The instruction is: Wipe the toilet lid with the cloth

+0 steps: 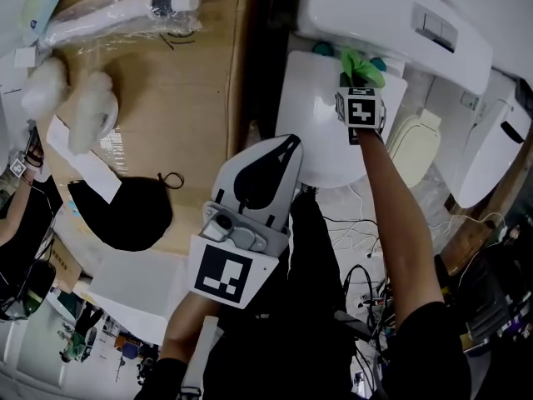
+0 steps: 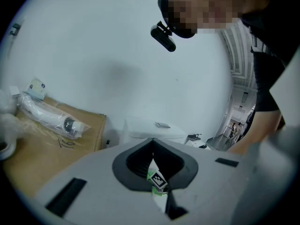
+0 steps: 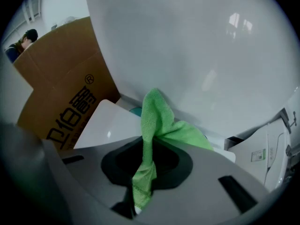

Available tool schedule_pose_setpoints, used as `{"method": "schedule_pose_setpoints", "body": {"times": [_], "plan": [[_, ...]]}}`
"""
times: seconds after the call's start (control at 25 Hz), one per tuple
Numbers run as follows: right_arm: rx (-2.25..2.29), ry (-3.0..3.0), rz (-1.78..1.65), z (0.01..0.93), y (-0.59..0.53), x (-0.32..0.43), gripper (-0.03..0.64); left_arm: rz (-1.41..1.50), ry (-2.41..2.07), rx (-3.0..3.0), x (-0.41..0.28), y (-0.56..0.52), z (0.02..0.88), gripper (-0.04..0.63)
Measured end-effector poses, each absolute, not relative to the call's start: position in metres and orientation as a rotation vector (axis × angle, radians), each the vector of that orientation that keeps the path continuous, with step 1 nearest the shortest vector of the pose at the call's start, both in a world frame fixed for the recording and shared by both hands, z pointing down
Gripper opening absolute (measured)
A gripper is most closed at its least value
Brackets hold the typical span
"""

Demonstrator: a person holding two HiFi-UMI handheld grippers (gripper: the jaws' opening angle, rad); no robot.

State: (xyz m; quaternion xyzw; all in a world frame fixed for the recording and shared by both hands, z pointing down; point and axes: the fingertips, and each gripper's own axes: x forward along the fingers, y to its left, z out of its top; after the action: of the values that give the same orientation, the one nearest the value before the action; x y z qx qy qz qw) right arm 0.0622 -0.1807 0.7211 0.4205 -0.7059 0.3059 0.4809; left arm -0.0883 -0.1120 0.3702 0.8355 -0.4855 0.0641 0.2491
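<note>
Bare toilet lid (image 1: pixel 321 119), cistern (image 1: pixel 375 7) close behind (cardboard box (image 1: pixel 191 82) leftward)

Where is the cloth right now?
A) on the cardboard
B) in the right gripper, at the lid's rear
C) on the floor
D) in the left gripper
B: the right gripper is shut on the green cloth, at the rear of the lid.
</note>
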Motion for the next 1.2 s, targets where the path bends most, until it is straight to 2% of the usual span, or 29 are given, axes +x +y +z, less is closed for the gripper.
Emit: {"method": "schedule_pose_setpoints", "body": {"times": [0.68,1.2], "plan": [[0.527,-1.702,0.178,0.731,-0.157,0.027,0.052,0.132,-1.363,2.256,-0.087,-0.102,0.363,0.002],[0.288,-1.639,-0.101,0.739,-0.12,0.011,0.052,0.153,-1.375,2.226,-0.087,-0.084,0.367,0.002]]}}
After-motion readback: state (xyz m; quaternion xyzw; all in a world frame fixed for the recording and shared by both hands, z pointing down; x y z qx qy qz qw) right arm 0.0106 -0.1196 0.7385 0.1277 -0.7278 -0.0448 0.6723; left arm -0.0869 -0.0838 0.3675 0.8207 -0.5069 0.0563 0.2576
